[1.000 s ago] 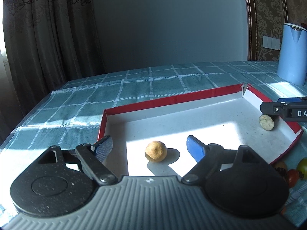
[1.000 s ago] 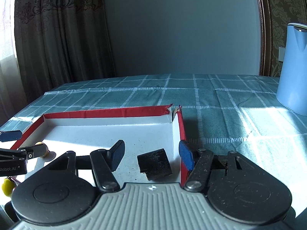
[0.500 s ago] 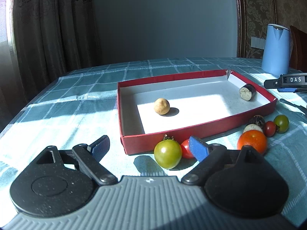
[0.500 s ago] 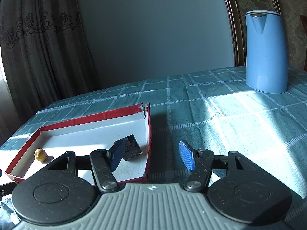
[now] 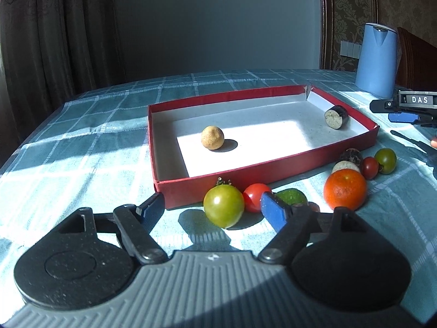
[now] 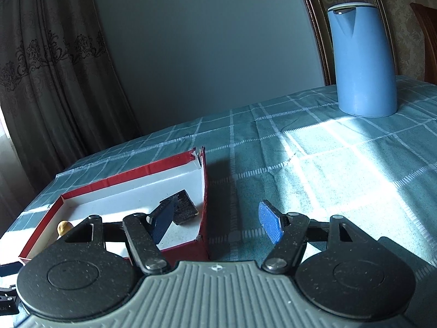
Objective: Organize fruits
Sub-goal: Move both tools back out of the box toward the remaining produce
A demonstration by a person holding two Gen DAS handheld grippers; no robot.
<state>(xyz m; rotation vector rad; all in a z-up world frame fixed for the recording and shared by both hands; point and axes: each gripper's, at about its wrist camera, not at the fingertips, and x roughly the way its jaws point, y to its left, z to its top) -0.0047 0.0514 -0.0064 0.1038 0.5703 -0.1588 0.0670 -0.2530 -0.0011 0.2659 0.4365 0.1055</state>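
Observation:
A red box (image 5: 273,170) with a white floor holds a tan round fruit (image 5: 212,137) and a dark cut piece (image 5: 336,117). In front of it lie a green tomato (image 5: 223,205), a red tomato (image 5: 254,193), a green fruit (image 5: 291,196), an orange (image 5: 344,189) and several small fruits (image 5: 378,162). My left gripper (image 5: 213,210) hovers before the box, its jaws closing with the green tomato between them, untouched. My right gripper (image 6: 215,221) is at the box's right corner (image 6: 203,235), its jaws opening with nothing held. The dark piece (image 6: 181,207) lies just past its left finger.
A blue kettle (image 5: 378,60) stands at the back right of the checked tablecloth (image 5: 95,147), also in the right wrist view as the kettle (image 6: 363,63). Curtains hang behind on the left. A wooden chair back (image 5: 415,57) is beyond the kettle.
Both grippers have drawn back out of the box, leaving the tan fruit and the dark piece inside. The left now faces the fruits in front of the box. The right has rolled.

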